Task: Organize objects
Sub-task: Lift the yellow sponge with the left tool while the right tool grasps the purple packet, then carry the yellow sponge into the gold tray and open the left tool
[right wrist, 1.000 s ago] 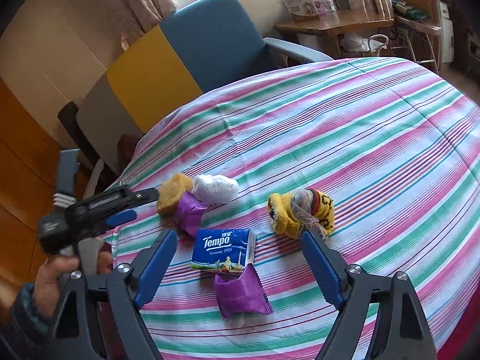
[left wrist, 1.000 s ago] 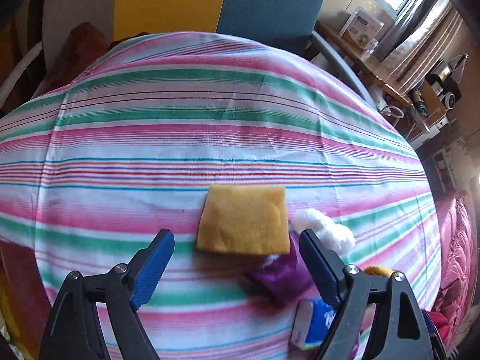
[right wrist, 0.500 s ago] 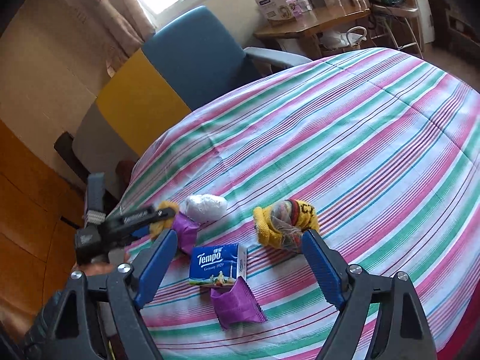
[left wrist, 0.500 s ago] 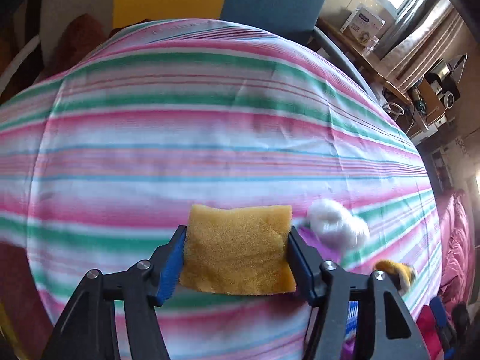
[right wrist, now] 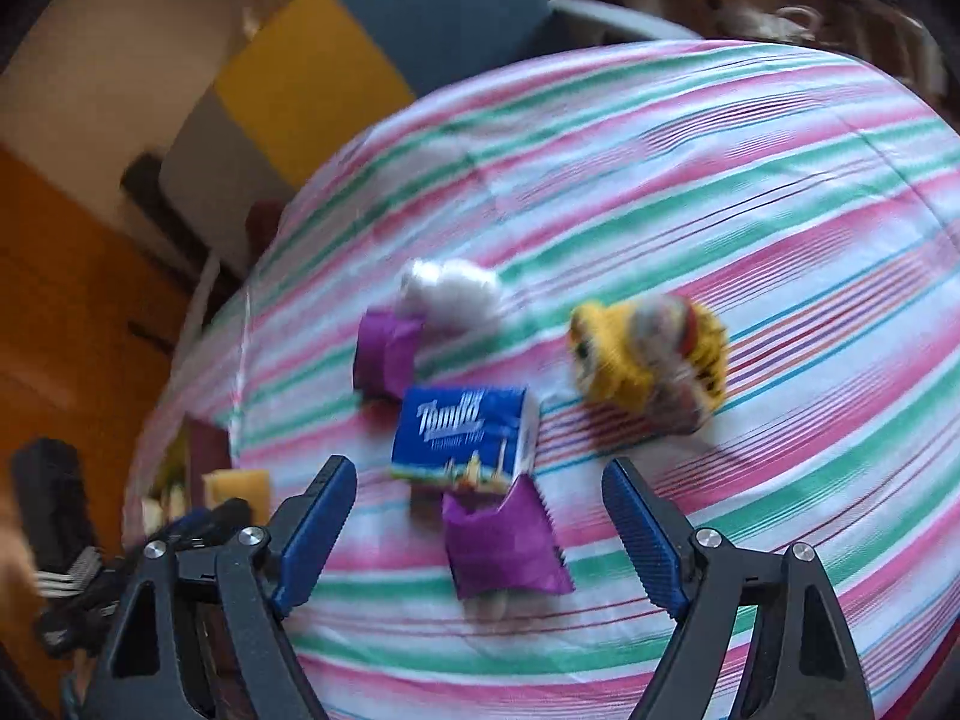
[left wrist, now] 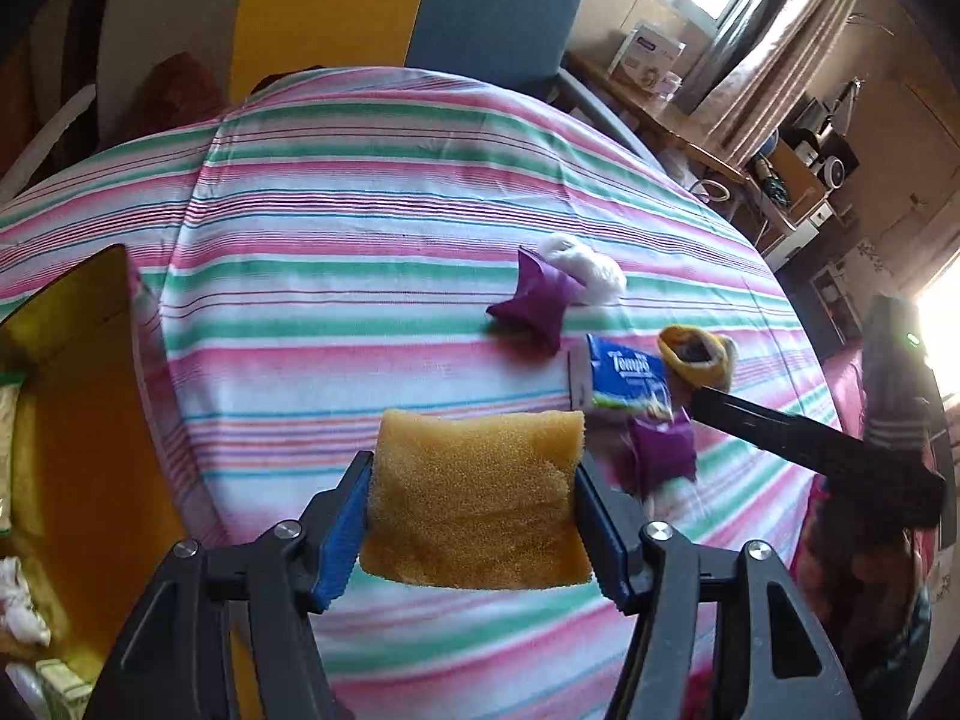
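Note:
My left gripper [left wrist: 472, 480] is shut on a yellow sponge [left wrist: 474, 510] and holds it just above the striped tablecloth [left wrist: 336, 252]. The sponge [right wrist: 237, 487] also shows at the table's left edge in the right wrist view. My right gripper [right wrist: 478, 471] stands open over a purple packet [right wrist: 504, 546] and a blue Tempo tissue pack [right wrist: 465, 438], with nothing pressed between its pads. Farther back lie a second purple packet [right wrist: 387, 354], a white wad [right wrist: 450, 294] and a yellow knitted item [right wrist: 648, 360].
An open yellow-brown box [left wrist: 78, 420] with several things inside stands off the table's left edge. A blue and yellow chair [left wrist: 420, 6] is behind the table. A cluttered wooden desk [left wrist: 690, 138] is at the back right.
My left gripper shut on the sponge, lifted it and carried it away from the other items toward the box. My right gripper tipped down closer to the tissue pack and purple packet.

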